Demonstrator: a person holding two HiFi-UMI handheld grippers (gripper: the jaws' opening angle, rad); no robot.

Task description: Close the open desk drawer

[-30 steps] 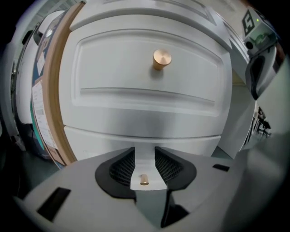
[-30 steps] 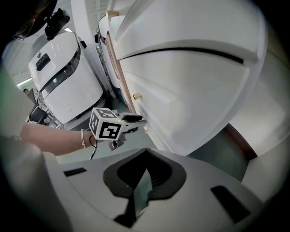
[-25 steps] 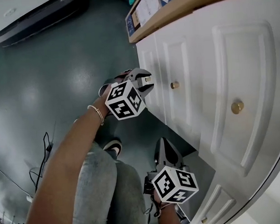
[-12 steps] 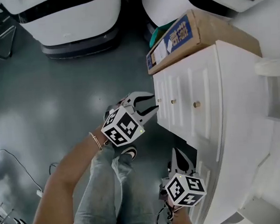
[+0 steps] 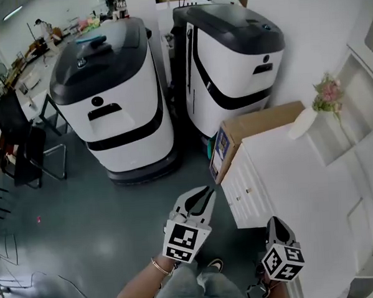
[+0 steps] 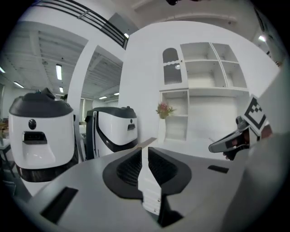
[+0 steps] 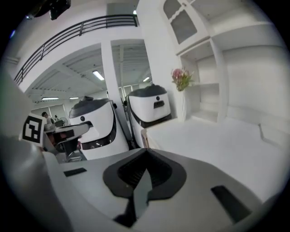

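**Beside the white desk: both grippers empty, drawer fronts flush**

At the bottom of the head view, the left gripper (image 5: pixel 206 193) hangs over the floor (image 5: pixel 84 213), just off the desk's front. Its own view shows the jaws closing, with a narrow slit left between the ribbed pads (image 6: pixel 131 165) and nothing in it. A strip of white drawer front shows through that slit. The right gripper (image 5: pixel 274 221) sits lower and further right, close against the desk's front edge. Its jaws are pressed together with nothing between them.

The desk (image 5: pixel 301 189) is plain white with a bare, smooth top. Its drawer fronts (image 5: pixel 242 195) form one narrow panelled face, turned towards the floor side of the head view and dotted with small round knobs (image 5: pixel 239 199). As far as this small, steep view tells, the fronts lie in one plane, level with each other.

A cardboard box (image 5: pixel 260 123) lies along the desk's far end, with a printed label on the end that faces the grippers. A white vase (image 5: pixel 300 125) of pale flowers lies tipped across the far corner of the desk top, below white shelves (image 5: pixel 352 93). Two white-and-black machines (image 5: pixel 115 105) stand on the floor beyond the box.
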